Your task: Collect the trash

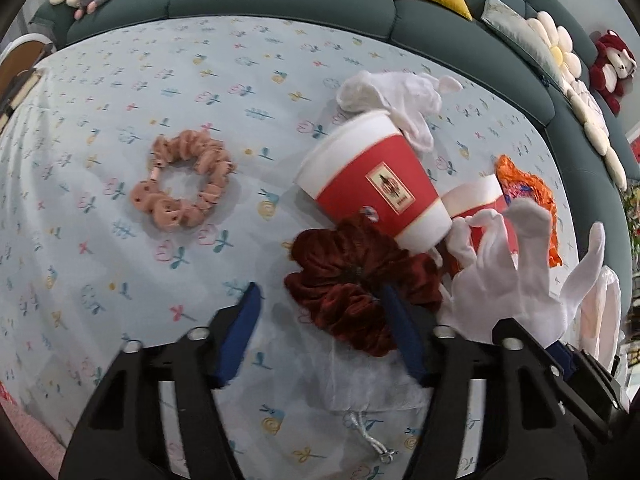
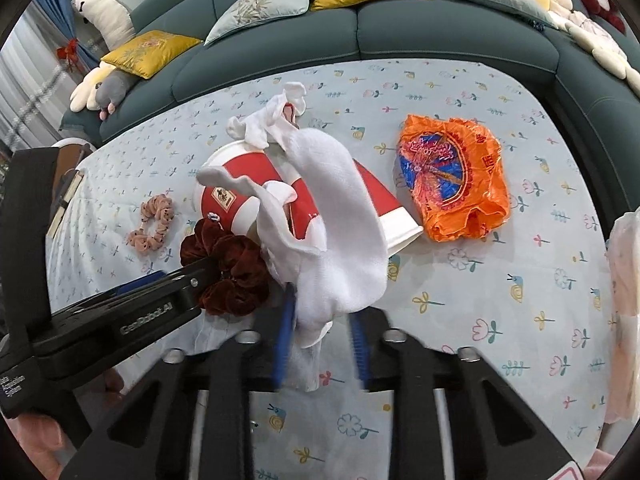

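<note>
Two red-and-white paper cups (image 1: 376, 184) (image 2: 228, 196) lie on their sides on the flowered cloth, with a crumpled white glove (image 1: 392, 100) at their mouths. An orange wrapper (image 2: 452, 176) lies to the right of them. My right gripper (image 2: 322, 314) is shut on a second white glove (image 2: 340, 240), which stands up over the cups. My left gripper (image 1: 320, 300) is open, low over a white mesh drawstring bag (image 1: 360, 392). A dark red scrunchie (image 1: 352, 280) lies against its right finger, while the left pad stays clear of it.
A pink scrunchie (image 1: 180, 184) lies to the left on the cloth (image 1: 120, 100). A teal sofa (image 2: 360, 36) with yellow and grey cushions and plush toys wraps around the back and right. A pale plastic bag (image 2: 624, 300) hangs at the right edge.
</note>
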A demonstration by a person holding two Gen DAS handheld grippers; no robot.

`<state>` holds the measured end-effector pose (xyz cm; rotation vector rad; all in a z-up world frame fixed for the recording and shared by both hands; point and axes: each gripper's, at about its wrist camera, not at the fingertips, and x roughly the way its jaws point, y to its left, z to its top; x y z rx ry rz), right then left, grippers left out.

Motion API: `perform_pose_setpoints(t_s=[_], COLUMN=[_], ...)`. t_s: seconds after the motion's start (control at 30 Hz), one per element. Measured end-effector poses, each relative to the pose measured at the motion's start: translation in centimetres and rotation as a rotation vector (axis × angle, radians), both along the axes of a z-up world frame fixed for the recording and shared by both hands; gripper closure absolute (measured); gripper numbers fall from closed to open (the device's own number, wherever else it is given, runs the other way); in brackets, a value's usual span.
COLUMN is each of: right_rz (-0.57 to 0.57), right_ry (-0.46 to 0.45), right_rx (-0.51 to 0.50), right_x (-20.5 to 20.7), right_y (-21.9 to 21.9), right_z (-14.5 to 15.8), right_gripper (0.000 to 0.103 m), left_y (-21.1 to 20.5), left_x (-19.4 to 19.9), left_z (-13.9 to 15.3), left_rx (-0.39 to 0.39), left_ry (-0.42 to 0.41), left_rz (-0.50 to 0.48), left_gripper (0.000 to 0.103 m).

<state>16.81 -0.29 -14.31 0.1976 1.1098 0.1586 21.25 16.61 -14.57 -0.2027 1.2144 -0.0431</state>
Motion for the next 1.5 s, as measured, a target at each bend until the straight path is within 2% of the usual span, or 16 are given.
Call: perform_pose_setpoints(t_s=[0.03,0.07,0.13,0.17,0.2,0.53,0.9,1.2,1.5], right_rz=[0.002,0.003,0.008,0.012,0.015,-0.01,-0.097,-0.225,-0.336], right_ry=[0.001,0.0,-0.011,-0.018,-0.027,-0.149,-0.284,-0.342,-0.356], right_rx=[0.009,0.012,0.014,0.014,0.013,0.042,0.021,0.003,-0.002], right_x=[0.0,0.0,-0.2,-0.4,-0.6,-2.7,-6.2,-10.1,-13.8], right_y=[0.0,-0.1,-0.1,-0.1,-0.1,-2.4,-8.6,-16.0,-22.6], right_z=[0.0,0.1,0.5,0.8,1.2,6.9,12.9,15.1,15.1], right_gripper=[0.091,0.091,0.093,0.093,0.094,0.094,0.094,0.094,0.094], left_y=[-0.1,-0.2,-0.3,-0.4,-0.6,-3.1,-9.7,-17.7,-25.2], left_x=[0.1,0.1,0.0,-0.2,-0.3,-2.1,-5.2,-7.6,-9.8], left_z=[-0.1,-0.1,0.2,0.5,0.8,6.1,13.3,17.0,17.8], left_rx=[-0.013,-0.022,-0.018,-0.02,-0.023,-0.047,-0.067,-0.083,-0.092], left_ry=[0.003,0.005,-0.008,-0.017,-0.022,-0.122,-0.259,-0.326,-0.34], left_rz=[-0.007,-0.011,-0.013,-0.022,-0.028,-0.064,-0.183,-0.319,-0.439], left_gripper=[0.061,0.072,0.082,0.093,0.096,0.099,0.1,0.1,0.1])
